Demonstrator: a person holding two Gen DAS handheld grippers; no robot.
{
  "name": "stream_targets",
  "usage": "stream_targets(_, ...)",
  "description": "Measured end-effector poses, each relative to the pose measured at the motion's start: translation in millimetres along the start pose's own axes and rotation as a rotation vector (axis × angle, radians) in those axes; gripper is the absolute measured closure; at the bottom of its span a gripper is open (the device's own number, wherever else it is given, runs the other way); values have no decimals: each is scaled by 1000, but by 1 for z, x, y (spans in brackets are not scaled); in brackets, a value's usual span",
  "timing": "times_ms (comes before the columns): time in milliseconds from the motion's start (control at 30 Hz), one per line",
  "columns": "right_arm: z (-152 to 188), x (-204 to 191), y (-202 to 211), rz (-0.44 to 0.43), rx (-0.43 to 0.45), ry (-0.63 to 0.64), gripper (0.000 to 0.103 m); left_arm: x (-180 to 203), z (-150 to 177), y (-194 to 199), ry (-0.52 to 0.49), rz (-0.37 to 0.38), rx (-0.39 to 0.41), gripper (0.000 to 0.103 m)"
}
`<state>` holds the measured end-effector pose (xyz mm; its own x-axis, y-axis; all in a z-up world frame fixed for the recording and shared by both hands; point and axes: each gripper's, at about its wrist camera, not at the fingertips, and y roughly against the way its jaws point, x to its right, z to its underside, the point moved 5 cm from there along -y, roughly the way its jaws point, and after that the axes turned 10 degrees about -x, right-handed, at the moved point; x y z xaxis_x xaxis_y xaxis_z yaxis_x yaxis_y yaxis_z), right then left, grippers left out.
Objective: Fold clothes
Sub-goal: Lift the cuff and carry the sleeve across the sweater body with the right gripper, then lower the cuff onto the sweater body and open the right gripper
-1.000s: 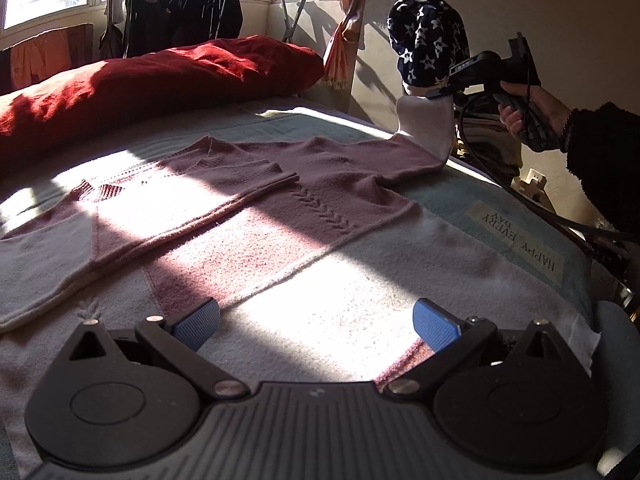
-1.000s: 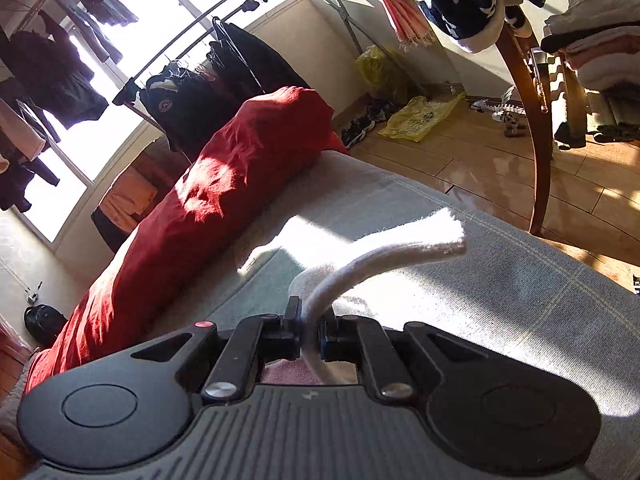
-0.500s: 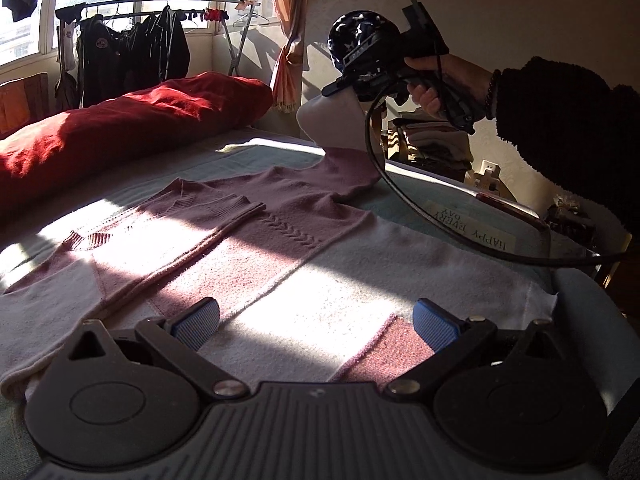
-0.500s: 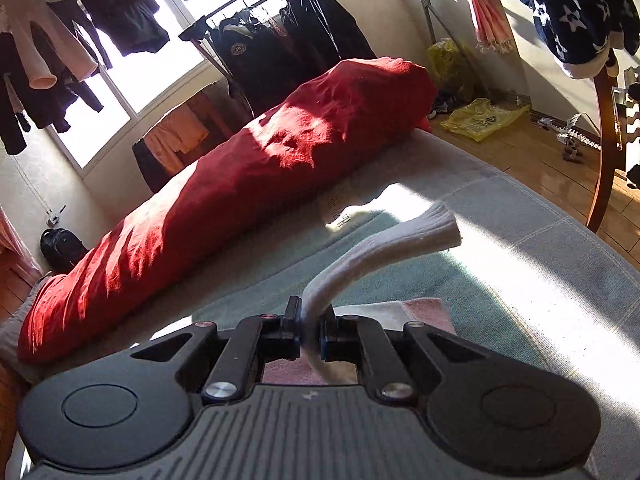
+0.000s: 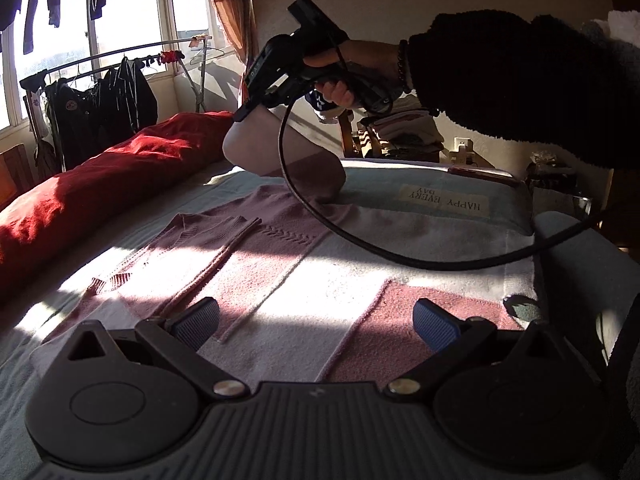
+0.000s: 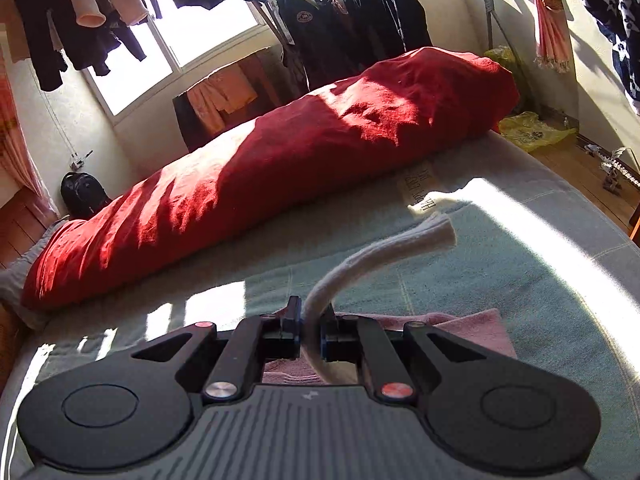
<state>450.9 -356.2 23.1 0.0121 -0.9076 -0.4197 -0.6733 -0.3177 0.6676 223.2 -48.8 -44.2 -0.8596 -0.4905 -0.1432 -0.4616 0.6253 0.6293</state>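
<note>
Left wrist view first: the left gripper [image 5: 316, 320] hovers with its blue pads spread wide and nothing between them, and right ahead of it the sweater [image 5: 280, 264] lies flat on the bed [image 5: 568, 248], mauve and white in broad blocks, knit ribbing at the V-neck, a cable stitch running down the front, one sleeve already laid across the chest at the left. Sun stripes cut across it. Farther ahead and up, the right gripper [image 5: 240, 114] is held in a hand [image 5: 340, 76] with a dark fuzzy sleeve [image 5: 520, 84], lifting the white cuff of the far sleeve clear of the bed so the fabric hangs in a curve. To the right of that, a label on the bedding reads "HAPPY EVERY DAY", upside down from here. Over to the right wrist view: the jaws are pressed together on the white cuff [image 6: 376, 260], which arcs up and forward past the fingers, with a long red pillow [image 6: 280, 168] beyond and pink knit just under the tool.
</note>
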Motion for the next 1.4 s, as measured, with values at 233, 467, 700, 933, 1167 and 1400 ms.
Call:
stream_targets(233,0,-40,-20,-27,-26,63,93,-23,19,8,12,-95,-47,1)
stream_targets(467,6,-81,-46,-40,-63,140,93,-46,40,8,47,-174,-119,1)
stream_targets(700,20,-114,-71,-55,-95,224,93,-42,47,3,4,-147,-157,1)
stream_targets(933,42,-143,-103,-42,-158,324,93,-50,54,2,34,-162,-175,1)
stream_targets(1167,73,-166,-127,-11,-209,441,92,-55,58,0,58,-163,-183,1)
stream_targets(1400,95,-184,-142,10,-229,525,92,-55,59,-5,52,-162,-197,1)
